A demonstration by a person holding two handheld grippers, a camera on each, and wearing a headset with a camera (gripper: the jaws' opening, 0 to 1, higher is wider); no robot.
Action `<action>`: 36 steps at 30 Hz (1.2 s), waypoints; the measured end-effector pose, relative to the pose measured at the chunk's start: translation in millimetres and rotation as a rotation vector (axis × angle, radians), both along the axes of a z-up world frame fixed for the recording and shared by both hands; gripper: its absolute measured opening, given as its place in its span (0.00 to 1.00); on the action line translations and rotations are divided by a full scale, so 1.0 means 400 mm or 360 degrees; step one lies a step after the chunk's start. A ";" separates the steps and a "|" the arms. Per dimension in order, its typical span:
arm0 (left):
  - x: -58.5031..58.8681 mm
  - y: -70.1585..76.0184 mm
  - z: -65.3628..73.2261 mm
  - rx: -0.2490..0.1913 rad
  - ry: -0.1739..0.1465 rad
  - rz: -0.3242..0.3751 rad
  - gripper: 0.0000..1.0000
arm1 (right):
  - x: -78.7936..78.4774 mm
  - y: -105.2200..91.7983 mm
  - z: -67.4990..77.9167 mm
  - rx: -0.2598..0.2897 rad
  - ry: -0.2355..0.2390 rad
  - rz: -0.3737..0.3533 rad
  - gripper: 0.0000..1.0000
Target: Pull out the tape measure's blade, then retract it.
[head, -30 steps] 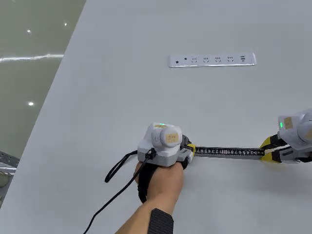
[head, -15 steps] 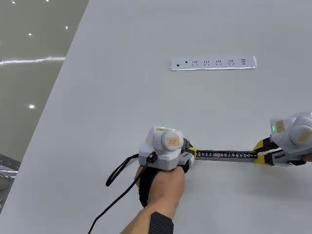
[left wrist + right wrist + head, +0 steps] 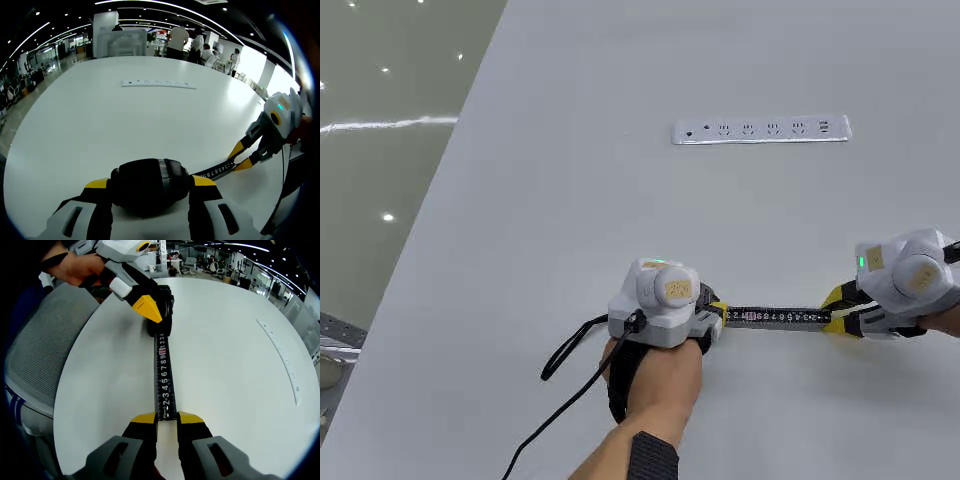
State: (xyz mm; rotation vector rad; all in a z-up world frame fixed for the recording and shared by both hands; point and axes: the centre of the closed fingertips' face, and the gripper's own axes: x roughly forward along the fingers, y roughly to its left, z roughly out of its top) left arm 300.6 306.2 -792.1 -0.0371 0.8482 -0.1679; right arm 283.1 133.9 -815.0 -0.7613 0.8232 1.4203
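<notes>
**Floor** (image 3: 380,150): grey-green, glossy, at the far left beyond the table edge.

**Table** (image 3: 570,200): white and plain, bearing all the items below.

**Black cable** (image 3: 560,395): runs from the near left edge of the table up to the left gripper, with a dark strap loop (image 3: 565,345) lying beside it.

**Left hand** (image 3: 655,375): wrapped around the left gripper's grip from the near side.

**Left gripper** (image 3: 710,312) (image 3: 150,187): low on the table, with its yellow-tipped jaws closed on either side of the tape measure case.

**Tape measure case** (image 3: 150,185) (image 3: 161,310): black and rounded, resting on the table, held between the left gripper's jaws.

**Blade** (image 3: 775,316) (image 3: 165,380): dark with printed numbers, drawn out to the right from the case. It lies flat just above the table surface, spanning the gap between the two grippers.

**Power strip** (image 3: 760,130) (image 3: 159,84): white and long, flat on the far side of the table, well apart from the tape.

**Right gripper** (image 3: 835,320) (image 3: 166,419): its yellow tips are nearly together, pinching the blade's free end.
</notes>
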 end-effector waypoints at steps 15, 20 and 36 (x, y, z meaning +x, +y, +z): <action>0.000 0.001 -0.001 -0.0003 0.0005 0.0000 0.57 | 0.007 0.038 -0.005 0.0028 0.0000 0.0015 0.10; 0.001 0.001 -0.001 -0.0001 0.0005 -0.0002 0.57 | 0.007 0.049 -0.005 0.0036 -0.0002 0.0019 0.10; 0.001 0.002 -0.001 -0.0016 0.0009 0.0003 0.57 | 0.007 0.079 -0.008 0.0064 0.0004 0.0021 0.10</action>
